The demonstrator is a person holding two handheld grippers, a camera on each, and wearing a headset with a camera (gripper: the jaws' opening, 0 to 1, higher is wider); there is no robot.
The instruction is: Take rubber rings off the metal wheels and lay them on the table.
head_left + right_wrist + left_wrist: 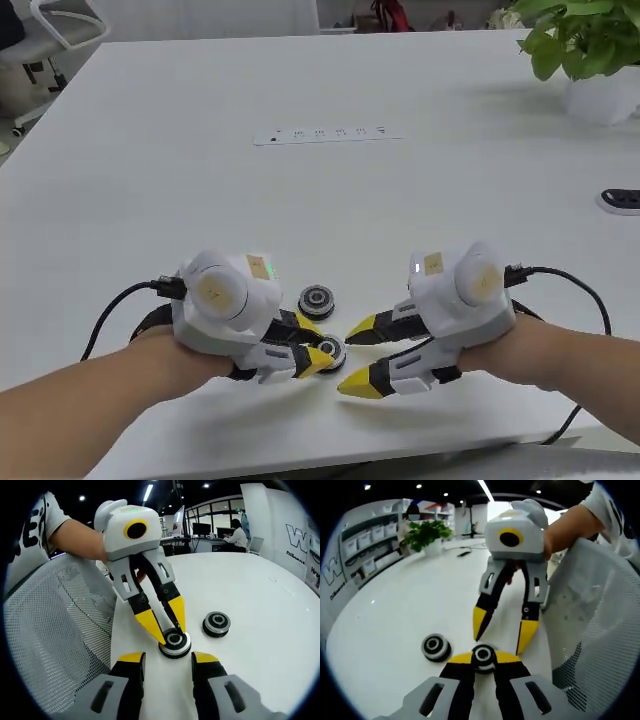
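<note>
While my left gripper (pixel 316 345) clamped one metal wheel (pixel 331 351) down on the worktop (pixel 300 200), probably to stop it sliding, the right gripper (pixel 350 358) sat wide open and empty just beside it, lined up for its rubber ring (pixel 175 651). Second wheel (pixel 316 299) lay near, untouched.
</note>
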